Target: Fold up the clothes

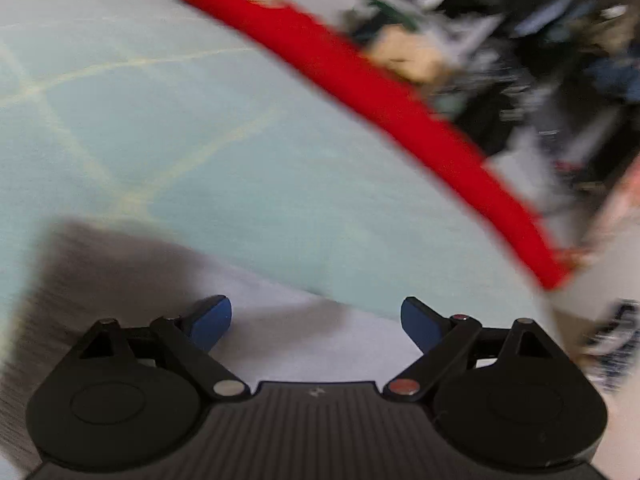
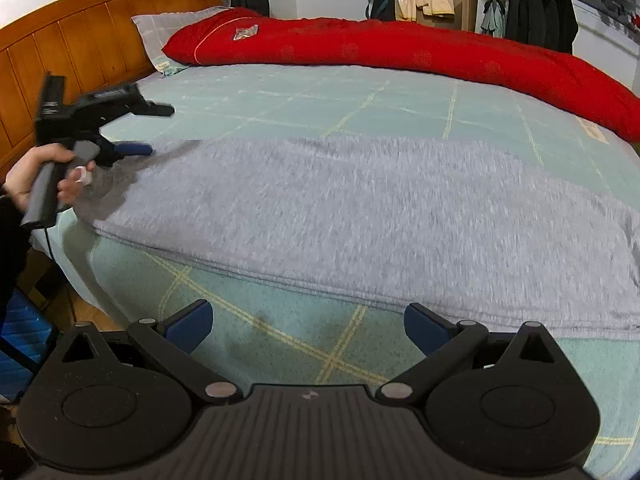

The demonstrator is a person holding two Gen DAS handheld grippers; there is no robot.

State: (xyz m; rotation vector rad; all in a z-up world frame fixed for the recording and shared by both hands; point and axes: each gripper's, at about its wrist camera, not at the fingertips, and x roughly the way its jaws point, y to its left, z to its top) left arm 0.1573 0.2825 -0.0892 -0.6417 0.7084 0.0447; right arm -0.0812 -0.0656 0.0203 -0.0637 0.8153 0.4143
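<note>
A grey garment (image 2: 360, 216) lies spread flat across the near half of the bed, with a hem running along its front edge. My right gripper (image 2: 308, 326) is open just in front of that hem, over bare sheet, with nothing between its blue pads. My left gripper (image 2: 138, 148) shows at the garment's far left corner, held by a hand (image 2: 36, 176). In the blurred left wrist view the left gripper (image 1: 316, 322) is open above a pale grey patch of the garment (image 1: 288, 344), nothing gripped.
The bed has a pale green checked sheet (image 2: 304, 92). A long red quilt (image 2: 400, 48) lies along the far side, with a grey pillow (image 2: 160, 28) and a wooden headboard (image 2: 80, 40) at the left. Hanging dark clothes (image 2: 536, 12) and boxes stand behind.
</note>
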